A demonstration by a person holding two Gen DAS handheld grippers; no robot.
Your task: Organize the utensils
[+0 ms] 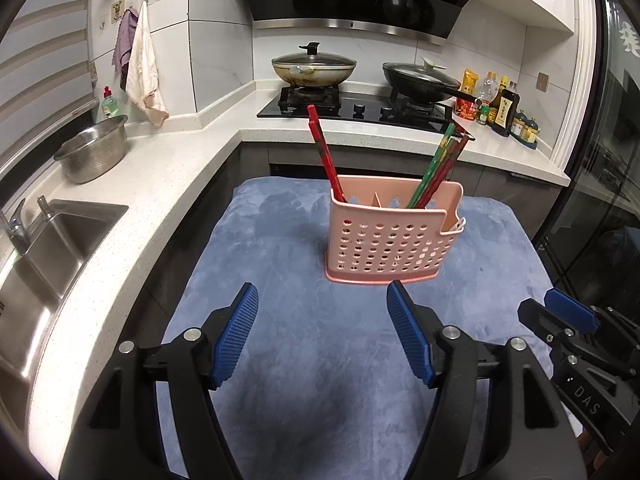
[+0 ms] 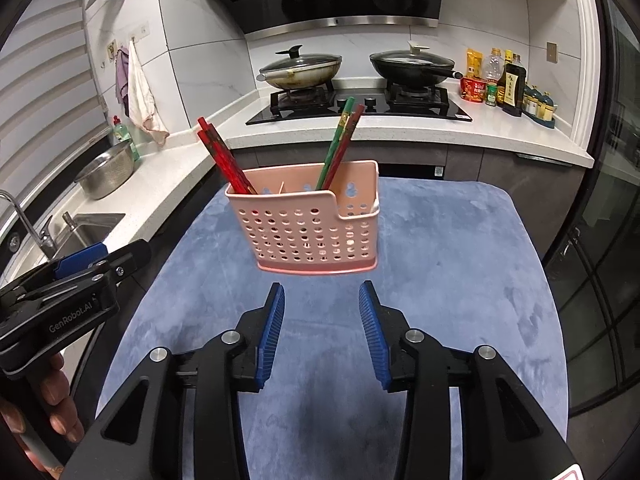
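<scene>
A pink perforated utensil holder (image 1: 388, 240) (image 2: 308, 232) stands upright on a blue cloth (image 1: 304, 340) (image 2: 440, 280). Red chopsticks (image 1: 325, 156) (image 2: 224, 156) lean in its left compartment. Green and red chopsticks (image 1: 438, 168) (image 2: 340, 144) lean in its right compartment. My left gripper (image 1: 322, 296) is open and empty, just short of the holder. My right gripper (image 2: 322, 292) is open and empty, just in front of the holder. Each gripper shows at the edge of the other's view: the right one (image 1: 568, 316), the left one (image 2: 92, 260).
A white counter (image 1: 168, 184) runs along the left and back. It carries a sink (image 1: 52, 248), a steel colander (image 1: 94, 152), a gas hob with two lidded pans (image 1: 314, 66) (image 1: 420, 76) and sauce bottles (image 1: 504, 108). Glass doors (image 2: 600, 280) stand at the right.
</scene>
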